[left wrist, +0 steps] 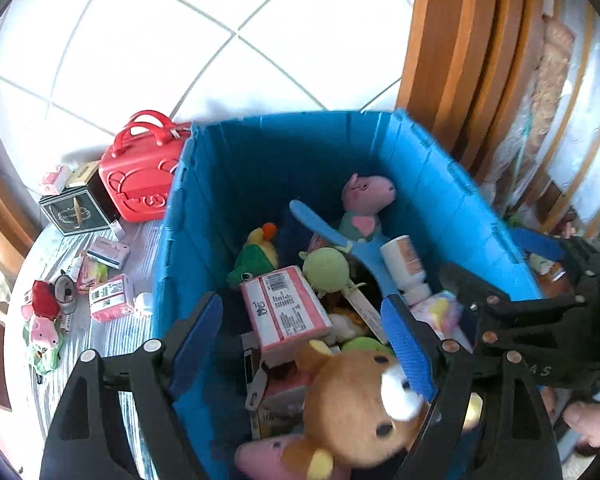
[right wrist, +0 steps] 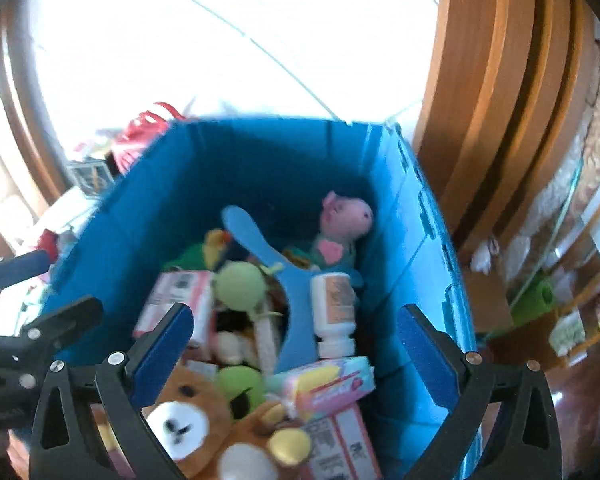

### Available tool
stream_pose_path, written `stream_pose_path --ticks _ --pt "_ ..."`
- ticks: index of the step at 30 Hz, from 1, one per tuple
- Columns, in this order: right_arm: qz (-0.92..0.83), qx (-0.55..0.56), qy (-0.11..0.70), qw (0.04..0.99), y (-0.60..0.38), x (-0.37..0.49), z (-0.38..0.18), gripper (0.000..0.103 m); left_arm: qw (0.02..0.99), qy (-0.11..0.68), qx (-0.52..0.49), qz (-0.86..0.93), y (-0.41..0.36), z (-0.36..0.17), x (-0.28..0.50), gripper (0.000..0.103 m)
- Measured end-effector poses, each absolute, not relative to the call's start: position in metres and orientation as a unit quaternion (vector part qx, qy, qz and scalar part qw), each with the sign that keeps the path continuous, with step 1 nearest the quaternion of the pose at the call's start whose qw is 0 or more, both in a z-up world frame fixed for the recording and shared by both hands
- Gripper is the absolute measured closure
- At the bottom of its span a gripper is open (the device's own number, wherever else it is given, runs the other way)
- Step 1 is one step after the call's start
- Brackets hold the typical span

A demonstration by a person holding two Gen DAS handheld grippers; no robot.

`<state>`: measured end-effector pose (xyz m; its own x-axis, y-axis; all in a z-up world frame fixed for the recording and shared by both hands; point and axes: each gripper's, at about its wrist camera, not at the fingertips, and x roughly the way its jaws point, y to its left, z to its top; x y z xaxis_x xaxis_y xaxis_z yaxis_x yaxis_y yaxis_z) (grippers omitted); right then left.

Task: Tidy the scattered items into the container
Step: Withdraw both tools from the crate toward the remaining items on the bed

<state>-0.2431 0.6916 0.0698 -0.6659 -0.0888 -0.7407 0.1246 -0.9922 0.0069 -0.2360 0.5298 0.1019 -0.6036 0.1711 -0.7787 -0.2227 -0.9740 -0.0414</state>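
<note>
The blue container (left wrist: pixel 260 160) holds several toys and boxes: a brown bear plush (left wrist: pixel 352 400), a pink pig plush (left wrist: pixel 366 204), a white bottle (left wrist: pixel 406 268) and a pink box (left wrist: pixel 284 308). My left gripper (left wrist: pixel 300 344) hangs open over the container; the bear lies under its jaws, with a gap to the left pad. My right gripper (right wrist: pixel 296 350) stands wide open beside it, above a pastel packet (right wrist: pixel 324 384) that lies loose on the pile. Neither gripper holds anything.
Left of the container, a red case (left wrist: pixel 140 176), a black box (left wrist: pixel 76 208), pink packets (left wrist: pixel 112 296) and a small pig plush (left wrist: pixel 40 332) lie on the striped tabletop (left wrist: pixel 140 248). A wooden frame (left wrist: pixel 452 60) stands to the right. White tiled floor lies beyond.
</note>
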Motion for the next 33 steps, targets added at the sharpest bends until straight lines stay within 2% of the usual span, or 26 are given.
stream_pose_path --ticks 9,14,26,33 --pt "-0.928 0.356 0.032 0.107 0.633 -0.199 0.114 0.0 0.09 0.011 -0.413 0.906 0.457 0.146 -0.205 0.021" --pt "-0.932 0.337 0.041 0.126 0.583 -0.183 0.127 0.0 0.067 0.006 -0.398 0.915 0.393 0.149 -0.19 0.021" --pt "-0.931 0.323 0.05 0.165 0.387 -0.153 0.131 0.0 -0.005 0.037 -0.383 0.923 0.176 0.103 -0.171 0.021" --pt "-0.928 0.33 0.036 0.168 0.302 -0.162 0.097 0.0 -0.042 0.028 -0.378 0.924 0.097 0.057 -0.186 0.021"
